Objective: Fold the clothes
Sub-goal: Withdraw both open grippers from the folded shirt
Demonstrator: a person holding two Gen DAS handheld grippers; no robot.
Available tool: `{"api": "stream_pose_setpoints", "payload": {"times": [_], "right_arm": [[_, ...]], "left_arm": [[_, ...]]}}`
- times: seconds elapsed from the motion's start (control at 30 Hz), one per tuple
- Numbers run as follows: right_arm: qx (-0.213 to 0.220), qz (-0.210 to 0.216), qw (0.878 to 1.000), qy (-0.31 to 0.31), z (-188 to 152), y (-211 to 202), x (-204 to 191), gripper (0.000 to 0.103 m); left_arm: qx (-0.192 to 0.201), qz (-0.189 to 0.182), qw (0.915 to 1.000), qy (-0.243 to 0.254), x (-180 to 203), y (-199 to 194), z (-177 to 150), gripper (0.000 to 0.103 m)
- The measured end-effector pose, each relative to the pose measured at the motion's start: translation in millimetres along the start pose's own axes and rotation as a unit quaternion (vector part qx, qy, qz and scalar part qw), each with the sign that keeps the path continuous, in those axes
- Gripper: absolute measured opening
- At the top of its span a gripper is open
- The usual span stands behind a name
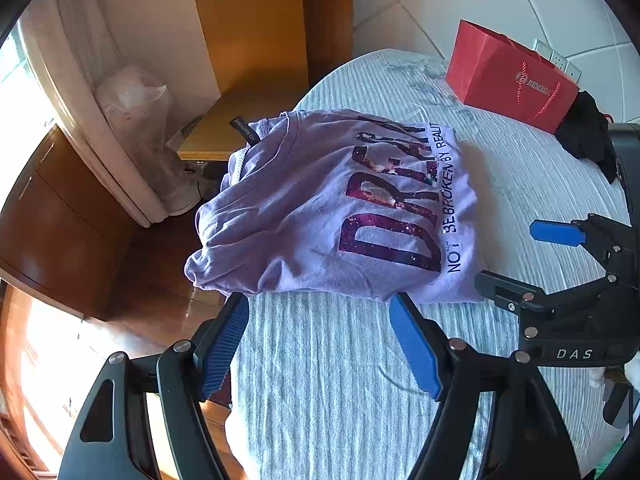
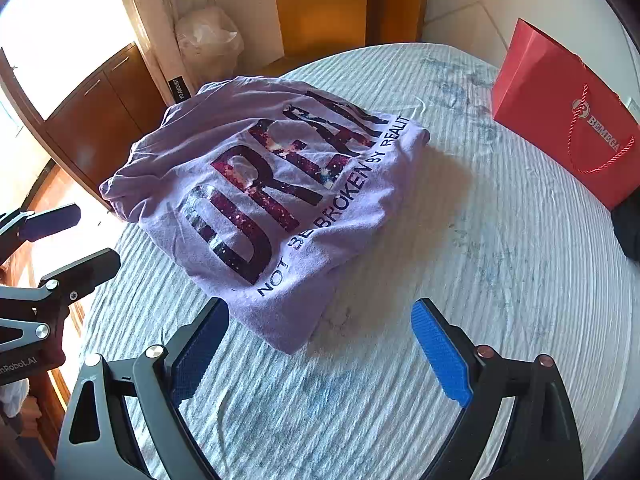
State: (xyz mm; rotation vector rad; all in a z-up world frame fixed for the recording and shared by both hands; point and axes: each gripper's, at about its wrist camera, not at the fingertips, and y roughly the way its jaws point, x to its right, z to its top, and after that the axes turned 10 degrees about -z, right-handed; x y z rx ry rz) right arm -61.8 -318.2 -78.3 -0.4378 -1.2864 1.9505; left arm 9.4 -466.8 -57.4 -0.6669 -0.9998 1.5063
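A folded lilac T-shirt (image 1: 320, 208) (image 2: 256, 184) with a dark red "DREAM" print lies on the white ribbed cover (image 1: 328, 368) (image 2: 460, 264), its collar end at the cover's left edge. My left gripper (image 1: 320, 304) is open just in front of the shirt's near edge, with nothing between its blue pads (image 1: 416, 352). My right gripper (image 2: 320, 308) stands wide open over the shirt's near corner, and its pads (image 2: 440, 352) do not touch the cloth. Each gripper shows in the other's view: the right gripper (image 1: 508, 256) at the right edge, the left gripper (image 2: 96, 236) at the left edge.
A red paper bag (image 1: 508, 80) (image 2: 568, 116) stands at the far right of the cover, with a black cloth (image 1: 584, 132) beside it. Past the left edge are a wooden floor (image 1: 152, 280), a brown cabinet (image 2: 104, 116) and a plastic-wrapped object (image 1: 132, 96).
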Motion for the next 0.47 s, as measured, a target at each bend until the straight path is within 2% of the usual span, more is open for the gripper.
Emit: {"api": "stream_pose_setpoints", "payload": {"times": [0.47], "right_arm": [[-0.004, -0.020, 1.000, -0.005, -4.6, -2.9, -4.5, 0.092]], "left_arm": [[0.009, -0.007, 0.9999, 0.012, 0.6, -3.4, -4.4, 0.074]]}}
